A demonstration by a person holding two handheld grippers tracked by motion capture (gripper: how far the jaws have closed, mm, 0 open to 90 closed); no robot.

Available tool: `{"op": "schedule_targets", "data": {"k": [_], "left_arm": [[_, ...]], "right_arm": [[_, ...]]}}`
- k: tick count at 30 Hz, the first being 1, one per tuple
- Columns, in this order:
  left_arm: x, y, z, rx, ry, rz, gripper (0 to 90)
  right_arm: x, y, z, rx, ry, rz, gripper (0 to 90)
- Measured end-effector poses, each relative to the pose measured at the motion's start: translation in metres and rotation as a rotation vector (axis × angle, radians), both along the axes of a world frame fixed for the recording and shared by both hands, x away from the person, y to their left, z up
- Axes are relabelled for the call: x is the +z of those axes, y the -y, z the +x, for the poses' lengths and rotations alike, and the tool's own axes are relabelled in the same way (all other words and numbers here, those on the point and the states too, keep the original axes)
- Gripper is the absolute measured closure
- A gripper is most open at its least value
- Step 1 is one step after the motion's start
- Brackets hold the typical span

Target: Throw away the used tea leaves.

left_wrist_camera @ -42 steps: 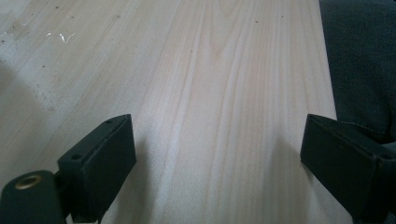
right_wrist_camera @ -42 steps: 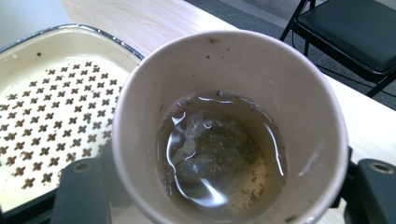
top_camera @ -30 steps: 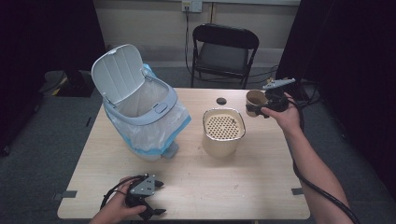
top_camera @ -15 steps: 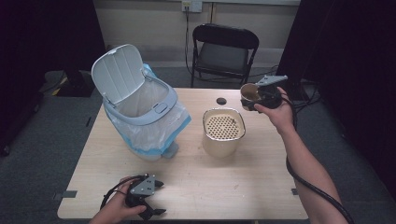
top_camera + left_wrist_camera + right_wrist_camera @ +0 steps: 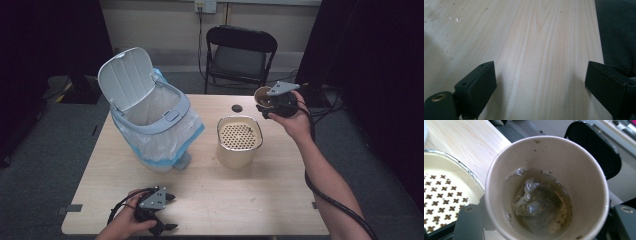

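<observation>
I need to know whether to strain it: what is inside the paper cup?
In the cup lies a used tea bag in a little murky liquid, with leaf specks on the wall. The bag covers the bottom beneath it.

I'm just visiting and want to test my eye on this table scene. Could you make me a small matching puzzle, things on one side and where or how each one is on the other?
Things:
1. paper cup
2. bin
3. strainer pot
4. left gripper

States:
A. lid tipped open, plastic liner inside
B. resting on the table's near edge, jaws apart
C. held up in the right gripper, used tea bag in it
D. standing mid-table, perforated top

Pairs: 1-C, 2-A, 3-D, 4-B
</observation>
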State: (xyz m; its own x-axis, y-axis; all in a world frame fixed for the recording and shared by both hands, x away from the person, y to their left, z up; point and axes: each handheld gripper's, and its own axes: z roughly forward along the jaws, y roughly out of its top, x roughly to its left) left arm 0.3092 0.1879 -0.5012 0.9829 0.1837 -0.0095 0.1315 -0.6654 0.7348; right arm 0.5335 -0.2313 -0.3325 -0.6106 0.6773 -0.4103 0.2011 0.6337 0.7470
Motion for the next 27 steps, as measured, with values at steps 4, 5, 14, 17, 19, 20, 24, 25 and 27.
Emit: {"op": "schedule_targets", "data": {"k": [4,5,14,17,19,20,24,25,27], "left_arm": [[0.0,0.0,0.0,-0.001,0.005,0.003,9.7],[0.0,0.0,0.0,-0.001,0.005,0.004,9.7],[0.0,0.0,0.0,0.0,0.002,0.003,9.7],[0.0,0.0,0.0,-0.001,0.002,0.002,9.7],[0.0,0.0,0.0,-0.001,0.006,0.002,9.6],[0.0,0.0,0.0,-0.001,0.002,0.002,9.6],[0.0,0.0,0.0,-0.001,0.007,0.003,9.7],[0.0,0.0,0.0,-0.001,0.002,0.002,9.6],[0.0,0.0,0.0,0.0,0.002,0.002,9.7]], "right_arm": [[0.001,-0.006,-0.006,0.013,0.078,-0.082,30.5],[0.001,-0.007,-0.008,0.013,0.092,-0.091,30.5],[-0.004,-0.023,-0.02,0.043,0.223,-0.331,30.6],[-0.008,-0.029,-0.027,0.053,0.294,-0.459,30.7],[-0.01,-0.031,-0.029,0.054,0.311,-0.49,30.7],[-0.011,-0.033,-0.031,0.062,0.33,-0.523,30.8],[-0.022,-0.042,-0.039,0.083,0.469,-0.765,30.8],[-0.024,-0.043,-0.04,0.093,0.499,-0.809,30.8],[-0.025,-0.044,-0.042,0.088,0.522,-0.834,30.7]]}}
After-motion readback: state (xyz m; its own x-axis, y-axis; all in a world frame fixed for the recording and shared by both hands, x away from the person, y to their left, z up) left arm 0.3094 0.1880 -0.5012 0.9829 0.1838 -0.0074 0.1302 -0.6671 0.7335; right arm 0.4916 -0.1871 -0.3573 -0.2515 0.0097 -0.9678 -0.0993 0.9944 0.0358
